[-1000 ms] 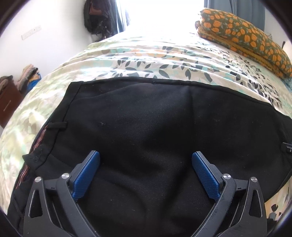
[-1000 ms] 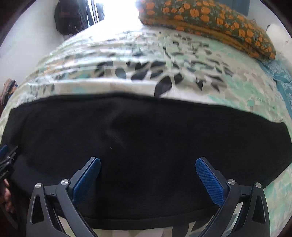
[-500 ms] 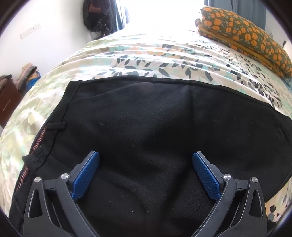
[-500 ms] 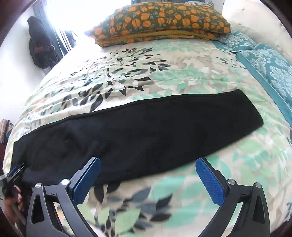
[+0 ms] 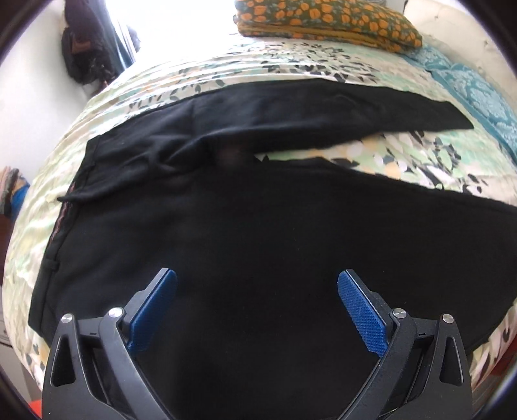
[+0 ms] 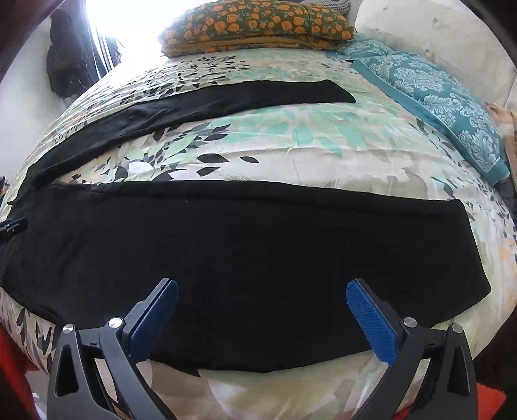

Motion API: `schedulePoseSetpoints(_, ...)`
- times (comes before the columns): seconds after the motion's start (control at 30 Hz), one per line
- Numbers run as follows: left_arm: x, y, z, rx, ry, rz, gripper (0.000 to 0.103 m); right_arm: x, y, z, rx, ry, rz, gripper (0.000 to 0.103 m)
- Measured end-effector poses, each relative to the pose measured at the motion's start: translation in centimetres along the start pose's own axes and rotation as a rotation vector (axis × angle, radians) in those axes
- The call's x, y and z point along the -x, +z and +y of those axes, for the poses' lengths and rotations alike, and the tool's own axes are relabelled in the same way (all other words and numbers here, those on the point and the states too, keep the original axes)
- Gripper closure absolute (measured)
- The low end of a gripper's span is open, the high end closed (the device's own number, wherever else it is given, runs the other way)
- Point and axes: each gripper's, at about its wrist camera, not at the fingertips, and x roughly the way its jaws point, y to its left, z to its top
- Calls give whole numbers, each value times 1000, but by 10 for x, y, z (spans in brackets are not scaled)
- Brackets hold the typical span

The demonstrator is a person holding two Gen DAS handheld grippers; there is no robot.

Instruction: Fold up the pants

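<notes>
Jaws standing apart and gripping nothing on both left gripper [image 5: 257, 307] and right gripper [image 6: 261, 315]. Pants [image 6: 226, 245] lying unfolded on bed [image 6: 290, 142], legs splaying apart; every fold is remaining. Earlier only one flat black panel was showing; both views are now showing two legs.

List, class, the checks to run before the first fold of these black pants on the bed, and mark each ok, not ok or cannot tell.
1. Left hand-held gripper open, empty: ok.
2. Right hand-held gripper open, empty: ok.
3. Pants spread out, both legs apart: ok.
4. Near leg lies flat: ok.
5. Fabric near the crotch smooth: not ok, it is bunched.
6. Far leg clear of the orange-flowered pillow: ok.
</notes>
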Motion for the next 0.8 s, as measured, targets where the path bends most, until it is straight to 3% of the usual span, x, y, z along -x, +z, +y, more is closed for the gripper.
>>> schedulePoseSetpoints(0.1, -8, -1, 10, 101, 21, -6, 2, -15, 5, 2, 28, -33, -22, 0)
schedulePoseSetpoints(0.2, -21, -5, 24, 192, 13, -4, 1, -41, 1, -1, -16, -31, 43, 0)
schedulePoseSetpoints(0.5, -23, -14, 20, 172, 46, -81, 0, -47, -13, -3, -36, -20, -55, 0)
schedulePoseSetpoints(0.63, -24, -10, 20, 171, 50, -57, 0, -47, -12, -3, -36, -21, -55, 0)
schedulePoseSetpoints(0.8, -18, -3, 14, 157, 97, 30, 1, -48, -11, -3, -37, -20, -54, 0)
